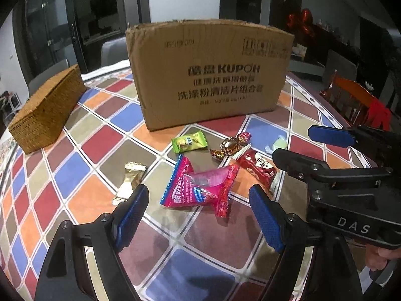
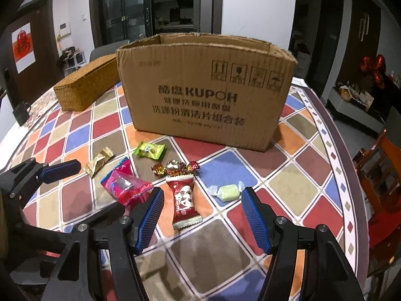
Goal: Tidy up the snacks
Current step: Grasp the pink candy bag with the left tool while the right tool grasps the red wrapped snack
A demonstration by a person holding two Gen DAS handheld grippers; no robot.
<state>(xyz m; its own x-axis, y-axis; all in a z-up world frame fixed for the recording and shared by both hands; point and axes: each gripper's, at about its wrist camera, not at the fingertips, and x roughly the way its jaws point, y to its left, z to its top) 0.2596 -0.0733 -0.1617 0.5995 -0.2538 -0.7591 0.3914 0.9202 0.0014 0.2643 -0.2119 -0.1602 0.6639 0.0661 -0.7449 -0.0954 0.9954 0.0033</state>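
- Cardboard makes up the big open box [image 2: 208,95] standing at the far middle of the table [image 1: 75,165], which wears a cloth of red, blue, orange and brown tiles.
- A woven basket [image 1: 47,110] sits to the left of the box, apart from it.
- Snacks lie loose on the cloth just in front of the box: a green packet [image 1: 189,141] nearest it, a gold packet [image 1: 130,180] to the left, a pink packet [image 1: 200,188] in the near middle, a foil-twisted sweet [image 1: 231,145], a red packet [image 2: 184,198] (touching the sweet's near side) and a pale green candy [image 2: 226,192] to the right.
- The left gripper [image 1: 198,219] hangs above the cloth, jaws wide and empty, with the pink packet just beyond its tips.
- The right gripper [image 2: 200,215] likewise stands open and empty, the red packet lying between its fingers' lines, untouched.
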